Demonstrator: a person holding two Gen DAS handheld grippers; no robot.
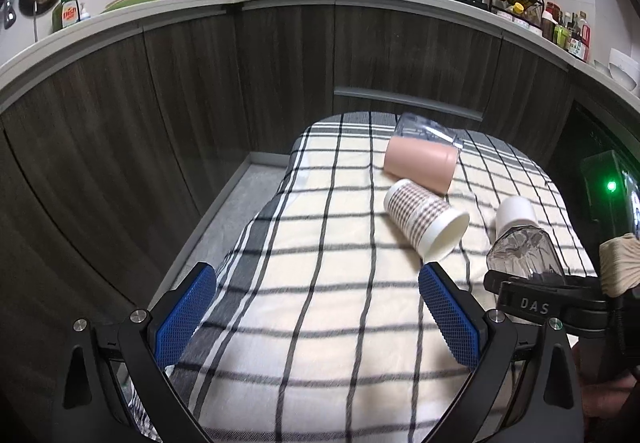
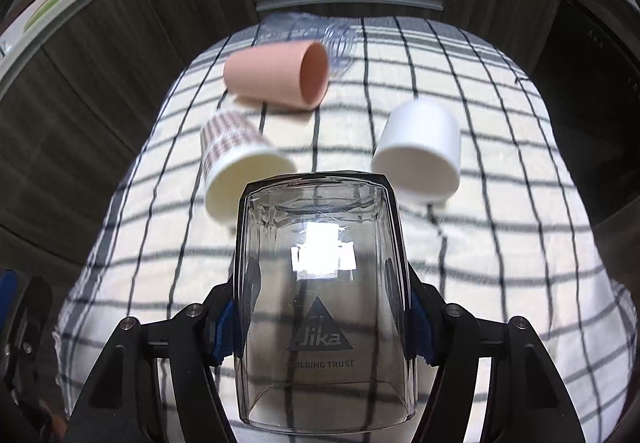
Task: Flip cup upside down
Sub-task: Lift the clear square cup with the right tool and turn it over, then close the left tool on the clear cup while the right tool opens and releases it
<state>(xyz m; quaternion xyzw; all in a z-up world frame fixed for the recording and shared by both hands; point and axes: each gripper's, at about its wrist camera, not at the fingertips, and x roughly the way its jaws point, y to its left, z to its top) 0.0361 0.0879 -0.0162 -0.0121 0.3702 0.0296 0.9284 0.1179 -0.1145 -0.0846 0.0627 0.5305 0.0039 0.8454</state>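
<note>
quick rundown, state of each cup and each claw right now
clear glass cup: held in the right claw, off the cloth
pink cup: lying on its side
patterned paper cup: on its side
white cup: tipped over, mouth toward the camera
clear plastic cup: on its side behind the pink cup
right claw: shut on the clear glass cup
left claw: open, holding nothing

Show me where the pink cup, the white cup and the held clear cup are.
pink cup (image 2: 272, 77), right wrist view, side wall.
white cup (image 2: 420, 129), right wrist view, side wall.
clear cup (image 2: 324, 283), right wrist view, side wall.
</note>
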